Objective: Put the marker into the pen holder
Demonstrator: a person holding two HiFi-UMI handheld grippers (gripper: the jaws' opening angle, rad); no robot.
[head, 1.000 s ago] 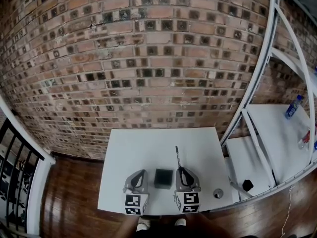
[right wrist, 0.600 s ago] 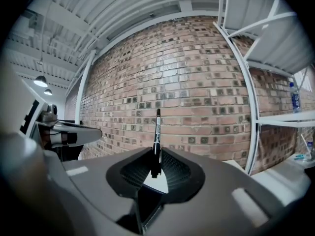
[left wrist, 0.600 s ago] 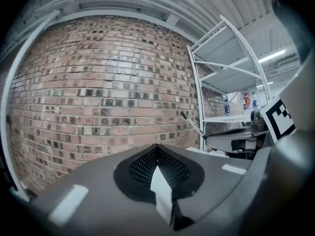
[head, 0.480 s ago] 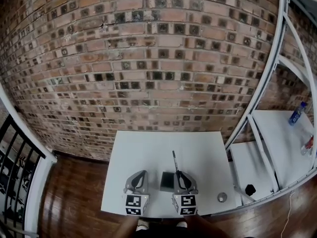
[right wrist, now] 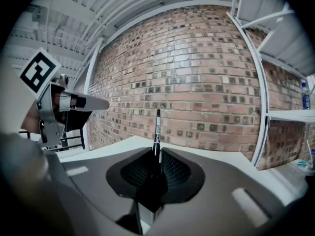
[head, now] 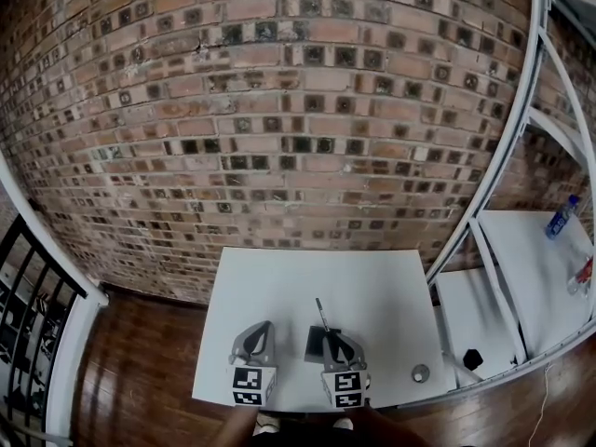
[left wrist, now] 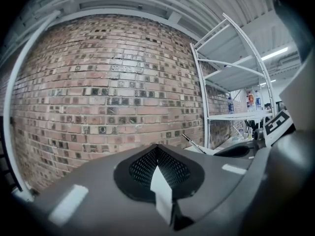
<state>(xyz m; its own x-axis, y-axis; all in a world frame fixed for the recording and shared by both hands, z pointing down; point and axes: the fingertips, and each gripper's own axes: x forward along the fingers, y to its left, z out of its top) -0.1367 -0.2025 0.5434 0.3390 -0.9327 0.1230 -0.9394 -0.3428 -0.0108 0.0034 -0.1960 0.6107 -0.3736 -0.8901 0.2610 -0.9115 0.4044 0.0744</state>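
Observation:
My right gripper (head: 337, 346) is shut on a black marker (head: 321, 315) that sticks out forward past its jaws, pointing toward the brick wall. In the right gripper view the marker (right wrist: 156, 132) rises from between the closed jaws of the right gripper (right wrist: 155, 167). The dark square pen holder (head: 315, 343) stands on the white table (head: 270, 287), just left of and partly under the right gripper. My left gripper (head: 254, 345) hovers left of the holder with its jaws together and nothing in them; in its own view the left gripper (left wrist: 158, 167) is shut.
A small round metal object (head: 421, 373) lies near the table's right front corner. White metal shelving (head: 521, 250) stands at the right with bottles (head: 562, 216) on it. A brick wall (head: 279, 110) rises behind the table. A black railing (head: 28, 333) runs at the left.
Both grippers have drifted slightly left and toward the table's front edge. The right gripper with the marker now overlaps the pen holder's right side; the marker has tilted a little left.

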